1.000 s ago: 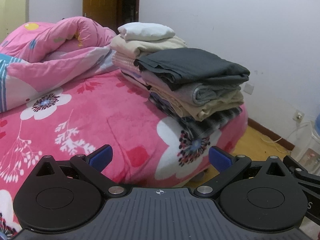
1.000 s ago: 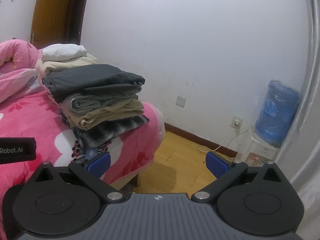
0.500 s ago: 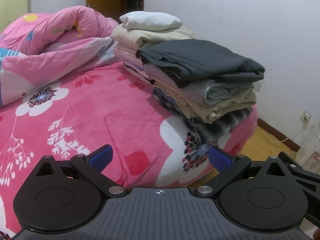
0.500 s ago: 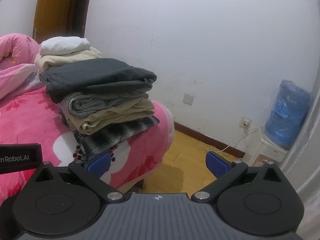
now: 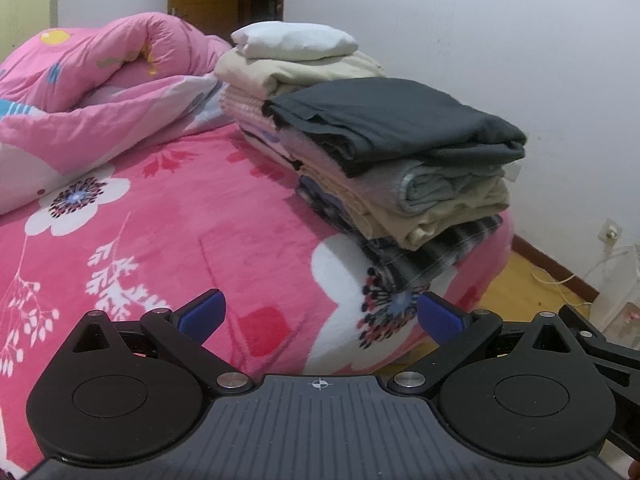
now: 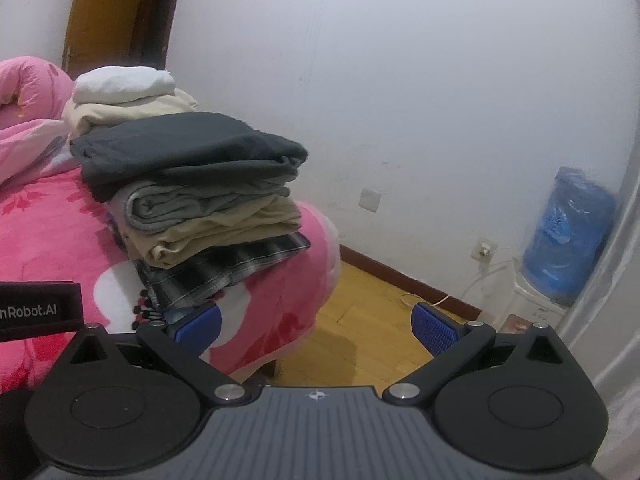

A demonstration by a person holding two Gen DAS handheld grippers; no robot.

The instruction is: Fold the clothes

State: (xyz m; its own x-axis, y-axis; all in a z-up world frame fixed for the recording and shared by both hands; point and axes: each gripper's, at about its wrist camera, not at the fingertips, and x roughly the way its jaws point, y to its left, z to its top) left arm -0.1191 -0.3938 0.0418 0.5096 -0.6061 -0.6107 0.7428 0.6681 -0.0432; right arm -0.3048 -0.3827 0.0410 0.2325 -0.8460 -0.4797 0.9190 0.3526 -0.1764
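A stack of folded clothes (image 5: 400,184) sits at the far right corner of the pink flowered bed (image 5: 180,240), topped by a dark grey garment (image 5: 396,124) over grey, beige and plaid layers. Behind it a second stack carries a white folded piece (image 5: 292,42) on cream cloth. The right wrist view shows the same stack (image 6: 200,200) at left. My left gripper (image 5: 320,316) hangs open over the bedspread, short of the stack, holding nothing. My right gripper (image 6: 316,326) is open above the bed corner and wooden floor, also holding nothing.
A rumpled pink quilt (image 5: 100,92) lies at the bed's far left. A white wall (image 6: 400,100) runs behind, with a wooden door (image 6: 120,16) at left. A blue water bottle (image 6: 568,236) on a dispenser stands at right, with wall sockets and cords by the wooden floor (image 6: 372,320).
Both grippers have moved closer to the clothes stack, which now looks larger in each view. Both stay open and empty.
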